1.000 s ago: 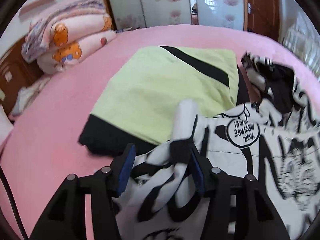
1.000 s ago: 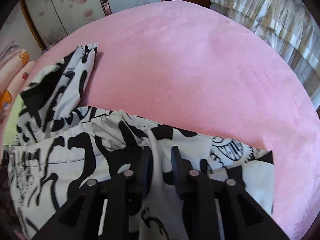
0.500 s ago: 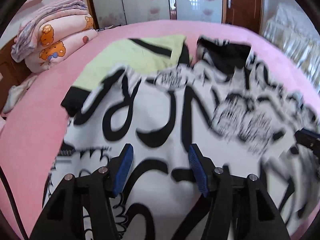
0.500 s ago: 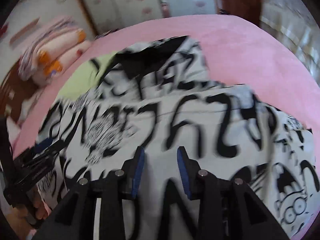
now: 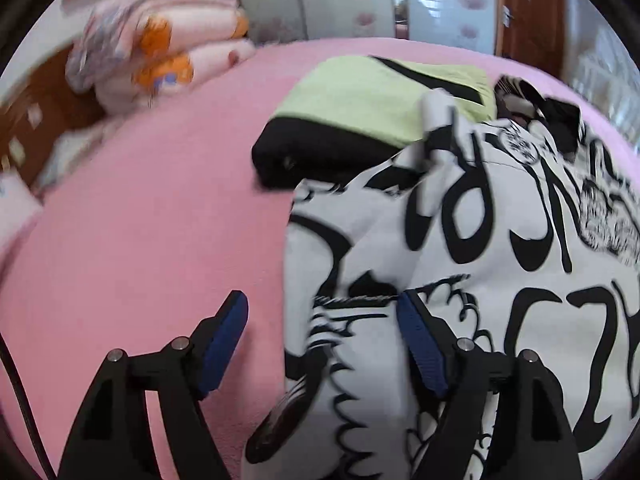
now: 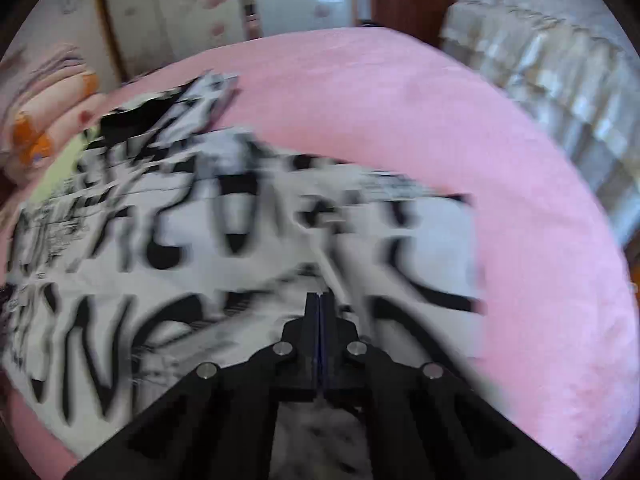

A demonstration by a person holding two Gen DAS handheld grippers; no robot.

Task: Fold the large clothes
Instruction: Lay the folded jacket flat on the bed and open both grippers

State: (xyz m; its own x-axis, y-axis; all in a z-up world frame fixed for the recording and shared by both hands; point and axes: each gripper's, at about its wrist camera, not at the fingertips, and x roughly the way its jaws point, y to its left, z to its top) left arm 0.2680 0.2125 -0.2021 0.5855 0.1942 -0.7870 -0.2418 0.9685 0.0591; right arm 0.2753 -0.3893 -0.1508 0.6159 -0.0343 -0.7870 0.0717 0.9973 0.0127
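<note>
The black-and-white printed garment (image 5: 500, 248) is judged spread for folding on the pink bed (image 5: 140, 220): its left edge lies between the left gripper's (image 5: 322, 312) parted fingers, the right gripper's (image 6: 321, 300) are pressed together, apparently empty; regrasping is needed.

Half a second ago the left gripper (image 5: 322, 328) stood open over the middle of the black-and-white printed garment (image 5: 500, 280); now its view has swung toward nine o'clock, so the cloth's edge runs between the spread fingers. The right gripper (image 6: 321, 300), open then, has closed, with a raised ridge of cloth running from its tips toward twelve o'clock.
</note>
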